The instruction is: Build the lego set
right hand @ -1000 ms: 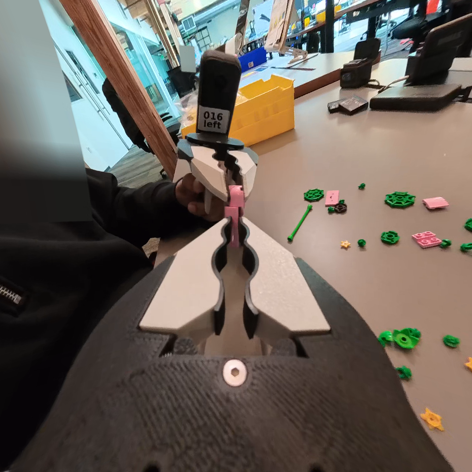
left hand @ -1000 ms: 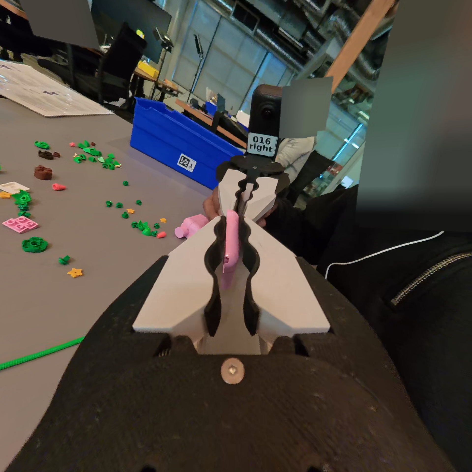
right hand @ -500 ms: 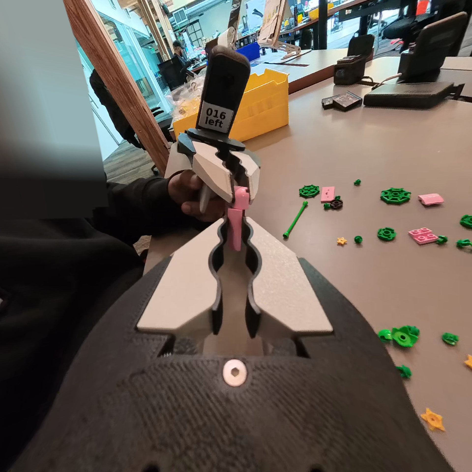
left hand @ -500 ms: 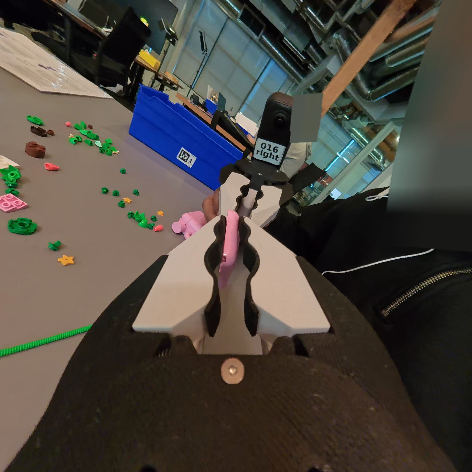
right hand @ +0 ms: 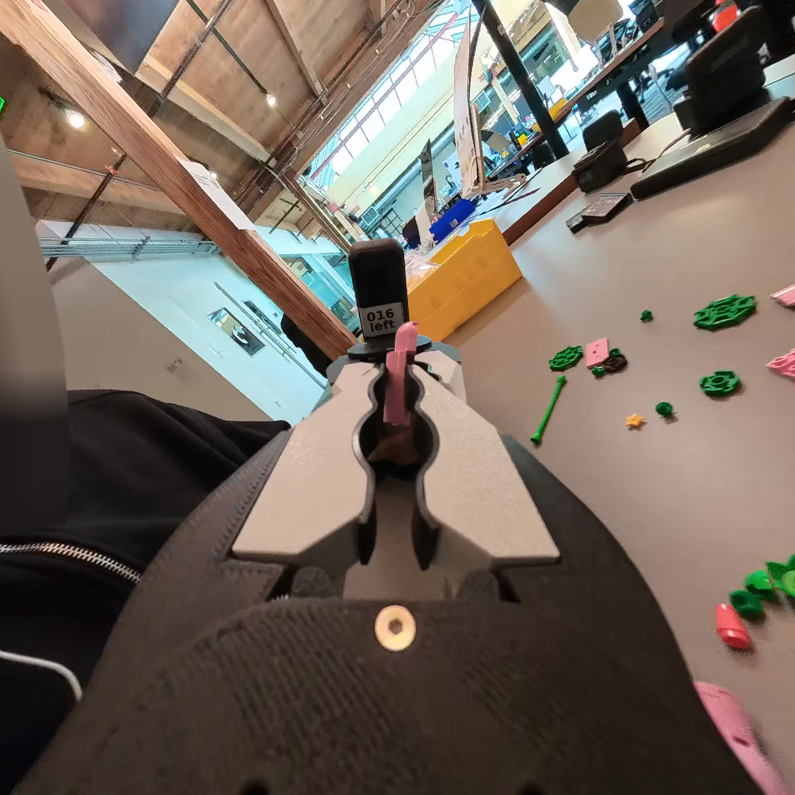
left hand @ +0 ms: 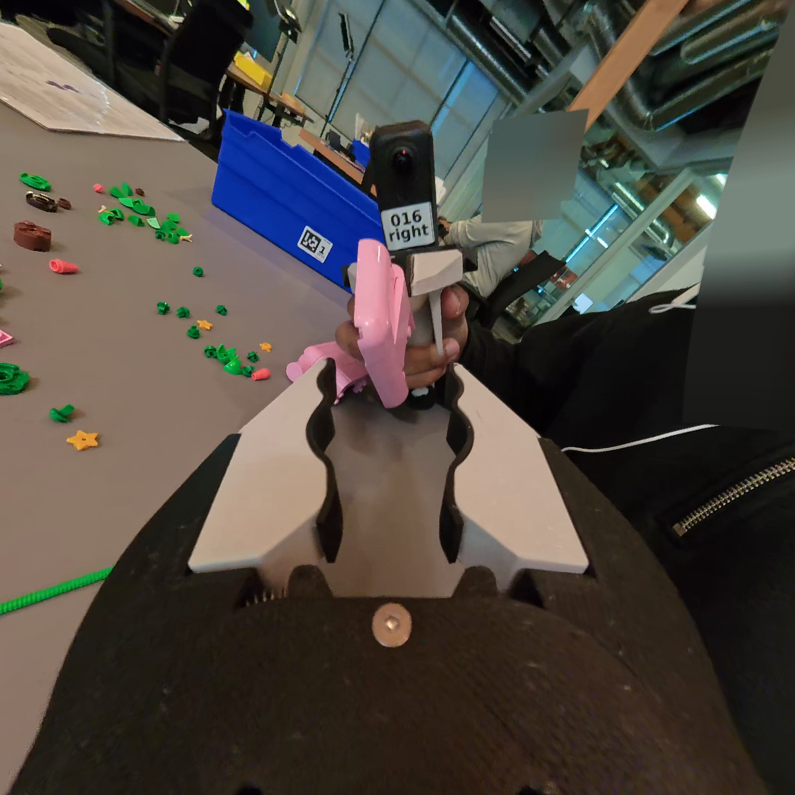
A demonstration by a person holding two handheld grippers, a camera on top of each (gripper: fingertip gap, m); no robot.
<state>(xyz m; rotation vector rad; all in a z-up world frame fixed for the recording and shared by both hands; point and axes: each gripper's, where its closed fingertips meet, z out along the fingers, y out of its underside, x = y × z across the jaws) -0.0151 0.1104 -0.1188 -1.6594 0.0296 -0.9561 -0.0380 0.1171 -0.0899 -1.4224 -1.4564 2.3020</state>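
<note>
A flat pink lego piece point(left hand: 380, 327) stands on edge in my right gripper point(right hand: 398, 371), which is shut on it. In the right wrist view the pink piece point(right hand: 396, 387) shows edge-on and sticks out above the fingertips. My left gripper point(left hand: 389, 372) is open and empty, its jaws wide apart just below and in front of the piece. The two grippers face each other closely above the near table edge. In the right wrist view the left gripper's fingers are mostly hidden behind my right fingers point(right hand: 456, 434).
A blue bin point(left hand: 275, 189) and a yellow bin point(right hand: 464, 275) stand on the grey table. Loose green, pink and brown pieces point(left hand: 137, 211) are scattered about. Another pink assembly point(left hand: 316, 359) lies near the grippers, with a green rod point(right hand: 548, 408) farther off. A person's black jacket point(left hand: 645, 430) is close by.
My left gripper has opened and let go of the pink piece. My right gripper now holds it alone and has turned it, so its broad face shows to the left wrist view.
</note>
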